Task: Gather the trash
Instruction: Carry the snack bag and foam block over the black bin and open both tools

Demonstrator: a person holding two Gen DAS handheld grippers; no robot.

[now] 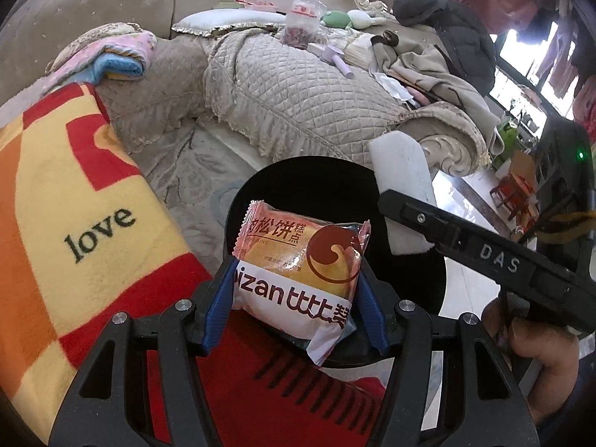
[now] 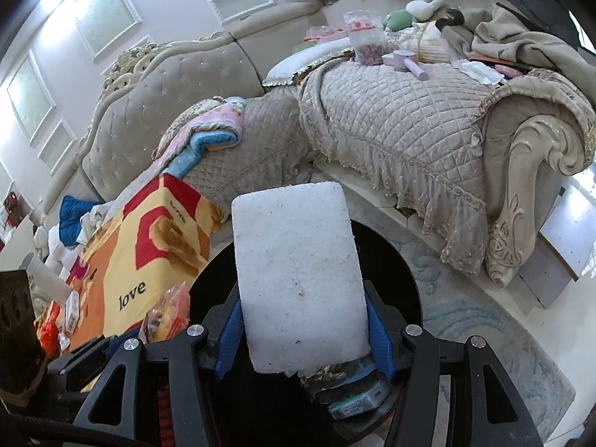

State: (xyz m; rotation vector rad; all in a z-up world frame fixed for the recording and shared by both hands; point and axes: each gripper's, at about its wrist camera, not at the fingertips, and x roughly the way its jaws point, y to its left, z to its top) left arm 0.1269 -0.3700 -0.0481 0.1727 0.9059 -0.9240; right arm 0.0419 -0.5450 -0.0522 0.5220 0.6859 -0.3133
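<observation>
Two pieces are being carried: a snack packet [image 1: 298, 272] pinched by the left tool [image 1: 294, 313], a foam block [image 2: 298, 275] by the right tool [image 2: 303, 331], above the black bin [image 2: 402, 260]; dropping is being awaited.

- Sofa [image 2: 391, 119] with quilted cover, ahead of the tools.
- "Love" blanket [image 1: 74, 205], left of them.
- Folded pink and blue cloth [image 2: 208, 138] on the sofa, ahead-left.
- Lilac handled thing [image 2: 406, 62] and bag of sweets [image 2: 367, 39], far ahead on the sofa.
- Pale rug [image 2: 484, 320] below, right.
</observation>
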